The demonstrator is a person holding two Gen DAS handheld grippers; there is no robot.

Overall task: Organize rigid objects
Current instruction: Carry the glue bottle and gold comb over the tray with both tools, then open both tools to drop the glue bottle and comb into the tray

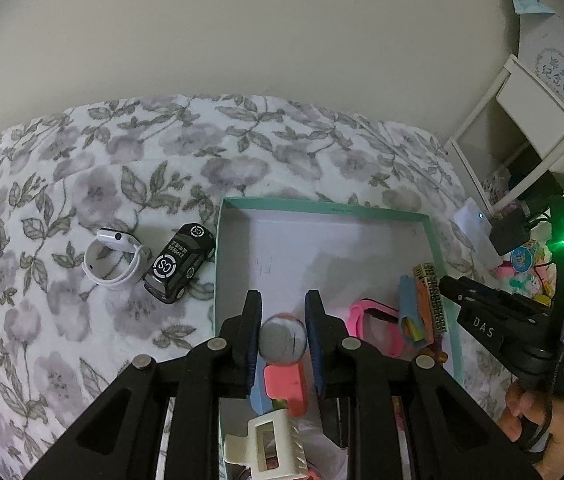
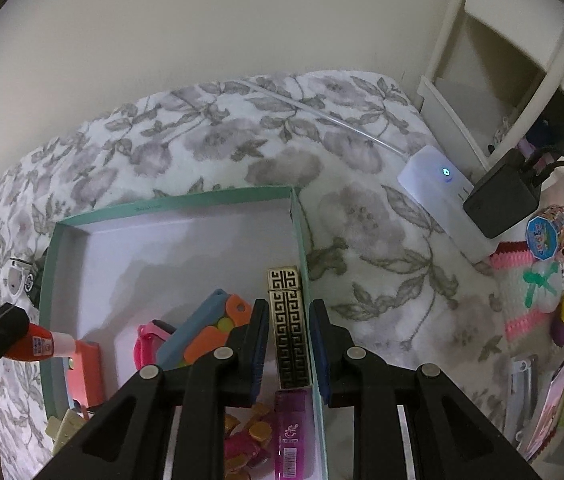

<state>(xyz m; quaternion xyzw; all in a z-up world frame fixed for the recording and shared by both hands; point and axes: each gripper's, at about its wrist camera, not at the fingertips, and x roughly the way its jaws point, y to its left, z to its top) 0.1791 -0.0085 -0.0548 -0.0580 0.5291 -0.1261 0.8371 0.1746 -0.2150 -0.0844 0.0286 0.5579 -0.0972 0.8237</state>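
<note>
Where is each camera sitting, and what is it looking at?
Left wrist: sits on the left tongs, looking down at the teal box on the flowery blanket; a red glue bottle is pinched between them, and a hand shows.
Right wrist: sits on the right tongs, looking down at the box's right wall; they grip a gold patterned bar.
Shared: box, blanket, and each other's tongs.

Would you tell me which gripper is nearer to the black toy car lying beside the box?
Left. The left gripper is over the box's car-side part; the right gripper is across the box from the toy car.
</note>
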